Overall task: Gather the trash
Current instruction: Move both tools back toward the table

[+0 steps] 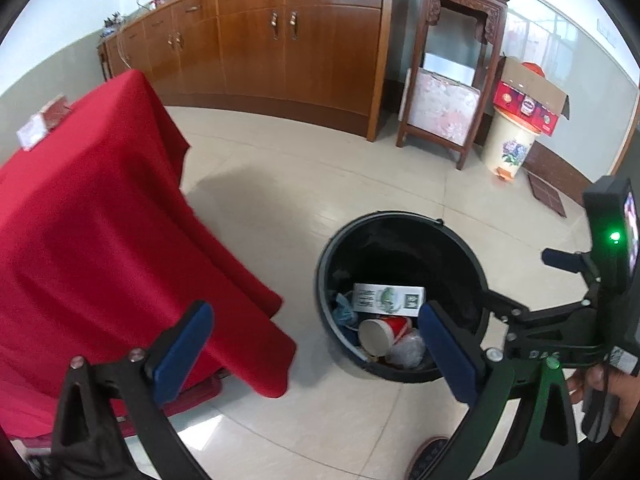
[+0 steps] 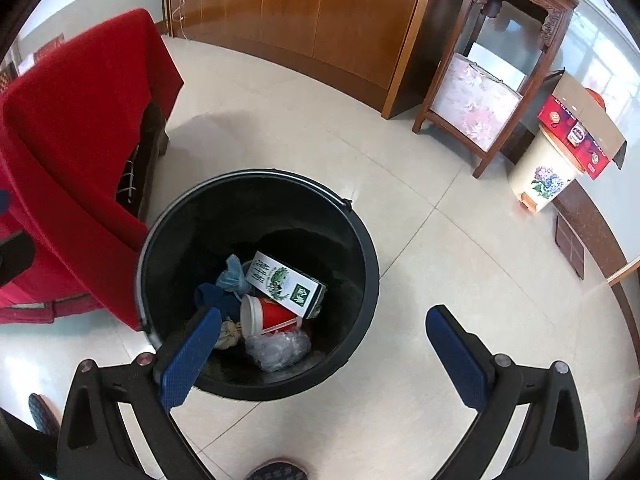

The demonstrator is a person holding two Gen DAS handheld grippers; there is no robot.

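A black bucket point(image 2: 256, 173) stands on the tiled floor beside the red table. It holds a white-and-green box point(image 2: 286, 282), a red paper cup point(image 2: 272, 314), crumpled clear plastic point(image 2: 278, 346) and a blue bag point(image 2: 232, 278). My right gripper point(image 2: 324, 312) hovers over the bucket's near rim, open, with nothing between its blue pads. My left gripper point(image 1: 316, 312) is open and empty too, left of the bucket point(image 1: 384, 214), where the box point(image 1: 388, 298) and cup point(image 1: 386, 332) show. The right gripper point(image 1: 520, 280) also appears at the right of the left wrist view.
A table under a red cloth point(image 1: 80, 220) fills the left, with a small card on top. A long wooden cabinet point(image 1: 280, 40) lines the back wall. Right of it stand a carved wooden stand point(image 1: 452, 80) and a floral bin point(image 1: 508, 148) bearing a cardboard box. A person's shoe point(image 2: 276, 471) is at the bottom edge.
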